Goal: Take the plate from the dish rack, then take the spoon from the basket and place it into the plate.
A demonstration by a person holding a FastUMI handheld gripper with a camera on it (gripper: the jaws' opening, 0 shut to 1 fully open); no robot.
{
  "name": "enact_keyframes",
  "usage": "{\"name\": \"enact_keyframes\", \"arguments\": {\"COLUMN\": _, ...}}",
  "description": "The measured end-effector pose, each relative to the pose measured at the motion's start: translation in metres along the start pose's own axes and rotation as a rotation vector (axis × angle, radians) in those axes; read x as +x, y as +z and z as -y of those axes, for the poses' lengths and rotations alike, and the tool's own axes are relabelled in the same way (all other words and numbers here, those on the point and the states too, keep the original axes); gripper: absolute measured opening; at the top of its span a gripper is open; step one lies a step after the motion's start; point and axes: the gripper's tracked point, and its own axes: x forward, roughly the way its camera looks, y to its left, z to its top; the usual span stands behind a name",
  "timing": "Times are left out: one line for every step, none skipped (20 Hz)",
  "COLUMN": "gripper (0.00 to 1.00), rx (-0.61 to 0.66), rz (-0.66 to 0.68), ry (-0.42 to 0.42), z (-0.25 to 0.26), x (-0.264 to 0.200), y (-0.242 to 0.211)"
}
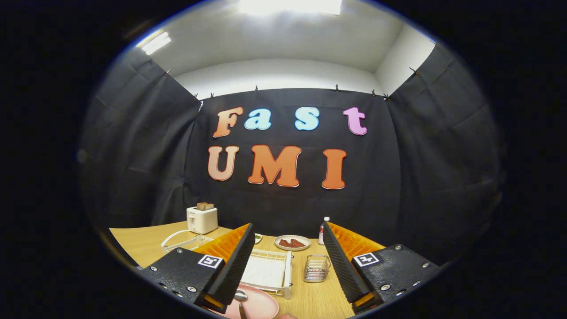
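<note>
Resting on the pink plate [259,305], the spoon [241,300] lies with its shiny bowl toward the dish rack [269,271] and its handle running back toward the holder of the gripper, so its long axis runs roughly along the line of the fingers. The lower end of the handle is cut off from sight. The plate sits flat on the wooden table [319,299], just in front of the dish rack and touching or nearly touching its near edge; I cannot tell which.

The gripper [283,261] hangs above the plate with its fingers spread wide apart, gripping nothing. The spoon's bowl is right beside the tip of the left finger [234,266], though I cannot tell whether they touch.

Just right of the dish rack stands the small wire basket [316,268], between the rack and the right finger [339,261]. Beyond the rack is a light plate with dark reddish food [292,242], and to the right of that a small white bottle [323,230]. Well to the rack's left stands a white toaster [202,219] with toast in its slots, and a white wire stand [181,241] before it.
</note>
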Motion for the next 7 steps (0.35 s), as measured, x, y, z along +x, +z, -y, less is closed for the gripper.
{"name": "enact_keyframes", "arguments": {"gripper": 0.92, "rx": 0.002, "rz": -0.006, "ry": 0.010, "z": -0.0031, "x": -0.0007, "y": -0.0031}}
{"name": "enact_keyframes", "arguments": {"gripper": 0.92, "rx": 0.009, "rz": -0.004, "ry": 0.005, "z": -0.0009, "x": -0.0012, "y": -0.0045}}
{"name": "enact_keyframes", "arguments": {"gripper": 0.92, "rx": 0.016, "rz": 0.003, "ry": -0.001, "z": 0.0003, "x": -0.0013, "y": -0.0029}}
{"name": "enact_keyframes", "arguments": {"gripper": 0.92, "rx": 0.021, "rz": 0.007, "ry": -0.005, "z": 0.0000, "x": -0.0016, "y": -0.0025}}
{"name": "enact_keyframes", "arguments": {"gripper": 0.92, "rx": 0.026, "rz": 0.010, "ry": -0.011, "z": 0.0007, "x": -0.0018, "y": -0.0030}}
{"name": "enact_keyframes", "arguments": {"gripper": 0.92, "rx": 0.031, "rz": 0.009, "ry": -0.021, "z": 0.0021, "x": -0.0021, "y": -0.0034}}
{"name": "enact_keyframes", "arguments": {"gripper": 0.92, "rx": 0.035, "rz": 0.006, "ry": -0.029, "z": 0.0027, "x": -0.0024, "y": -0.0047}}
